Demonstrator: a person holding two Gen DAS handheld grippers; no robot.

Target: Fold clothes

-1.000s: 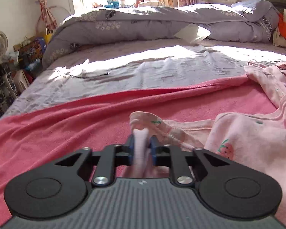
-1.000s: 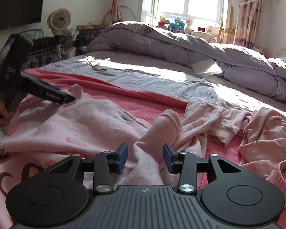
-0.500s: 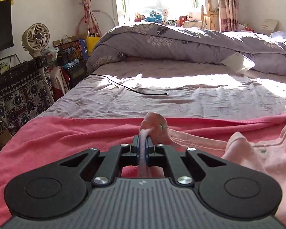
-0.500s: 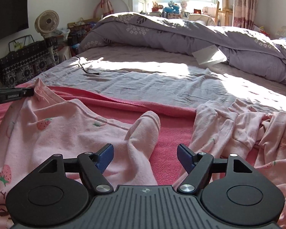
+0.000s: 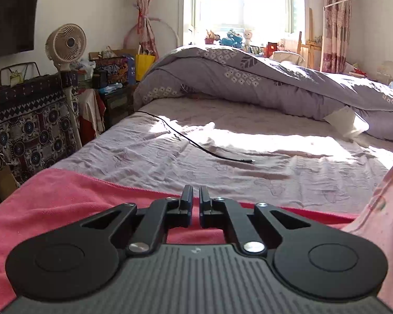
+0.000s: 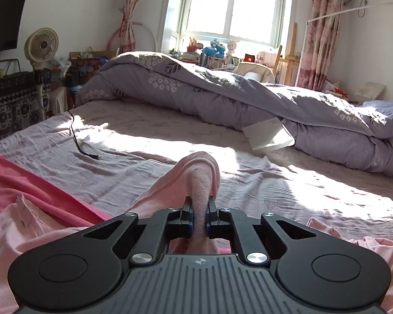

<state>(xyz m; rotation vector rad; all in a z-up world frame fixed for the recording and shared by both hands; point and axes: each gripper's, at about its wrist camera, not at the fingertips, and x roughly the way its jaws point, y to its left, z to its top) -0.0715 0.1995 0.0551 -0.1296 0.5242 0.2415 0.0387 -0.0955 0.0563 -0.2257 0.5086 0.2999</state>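
A pink strawberry-print garment (image 6: 26,235) lies rumpled on the red blanket (image 5: 65,201) that covers the near part of the bed. My right gripper (image 6: 199,210) is closing, and its blue pads pinch an upright fold of the garment's pink sleeve (image 6: 201,178). That fold rises above the fingers. My left gripper (image 5: 195,198) hovers over the blanket's far edge, shut with only a thin slit and no cloth between the fingers. An edge of the pink garment (image 5: 387,209) shows at the far right of the left wrist view.
More pink clothes (image 6: 353,238) lie to the right. A rolled purple duvet (image 5: 249,83) fills the far side of the bed, with a white sheet of paper (image 6: 268,136) by it. A black cable (image 5: 196,144) crosses the lilac sheet. A fan (image 5: 65,43) and cluttered furniture stand left.
The left gripper no longer has the pink cloth it pinched before and has swung left. The right gripper, open around the sleeve fold, has shut on it and lifted it.
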